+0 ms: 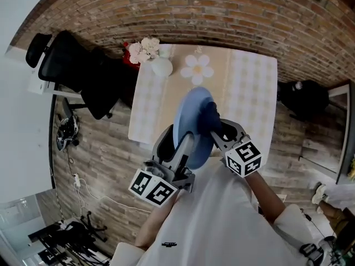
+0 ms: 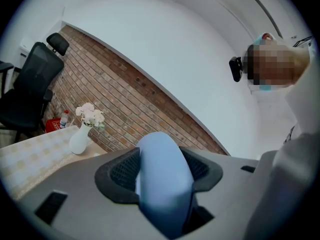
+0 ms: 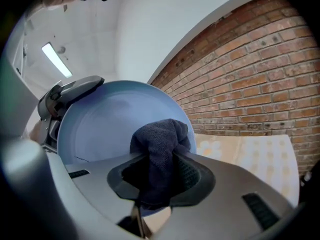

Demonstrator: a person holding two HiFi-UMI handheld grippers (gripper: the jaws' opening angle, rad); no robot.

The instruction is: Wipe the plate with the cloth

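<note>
A light blue plate (image 1: 191, 127) is held up on edge above the table's near side. My left gripper (image 1: 178, 151) is shut on the plate's lower rim; the rim (image 2: 162, 181) fills the gap between its jaws in the left gripper view. My right gripper (image 1: 217, 131) is shut on a dark blue cloth (image 1: 211, 118). The cloth (image 3: 161, 149) bunches out between the jaws and presses against the plate's face (image 3: 107, 121). The left gripper (image 3: 62, 101) shows at the plate's far edge in the right gripper view.
The table (image 1: 247, 87) has a pale checked cover with a flower print (image 1: 197, 68). A white vase of flowers (image 1: 155, 57) and a red box (image 1: 128, 57) stand at its far left corner. A black office chair (image 1: 77, 71) is at the left, a dark bag (image 1: 302, 96) on the floor at the right.
</note>
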